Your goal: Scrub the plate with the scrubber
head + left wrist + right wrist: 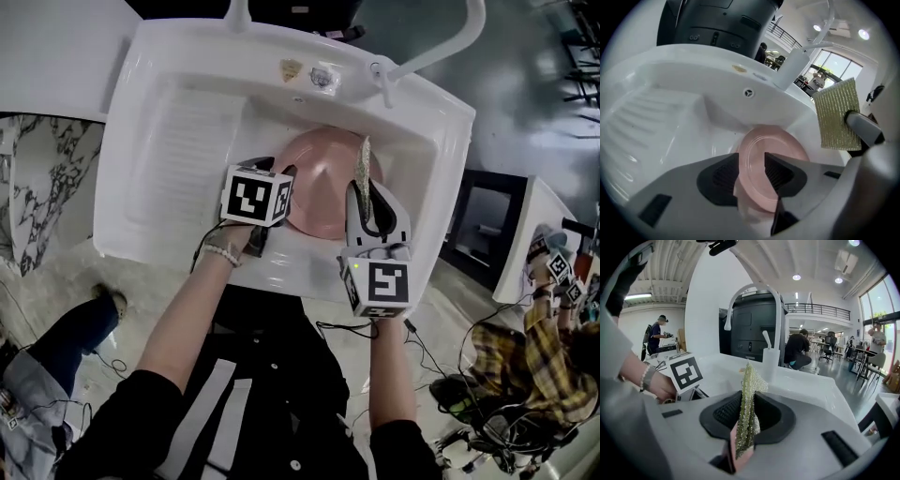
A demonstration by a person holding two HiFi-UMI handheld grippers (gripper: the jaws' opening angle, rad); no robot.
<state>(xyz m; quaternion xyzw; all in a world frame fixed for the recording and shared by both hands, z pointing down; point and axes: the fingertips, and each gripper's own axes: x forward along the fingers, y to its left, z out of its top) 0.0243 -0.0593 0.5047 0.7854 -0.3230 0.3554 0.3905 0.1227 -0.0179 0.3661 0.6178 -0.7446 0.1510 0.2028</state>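
Observation:
A pink plate (323, 187) leans in the white sink basin (427, 150). My left gripper (278, 171) is at the plate's left rim. In the left gripper view its jaws stand apart, with the plate (773, 145) showing in the gap of the gripper (751, 164); I see no pad pressing on it. My right gripper (367, 195) is over the plate's right side, shut on a yellow-green mesh scrubber (364, 164) that sticks up past its tips. The scrubber (749, 394) is pinched upright in the right gripper (749, 411), and the left gripper view shows the scrubber (836, 115) to the right.
A ribbed drainboard (192, 141) fills the sink's left half. A white faucet (441, 47) arches over the back right rim, with a white dispenser bottle (771, 362) beside it. A person in a plaid shirt (553, 337) works at the far right. Cables lie on the floor.

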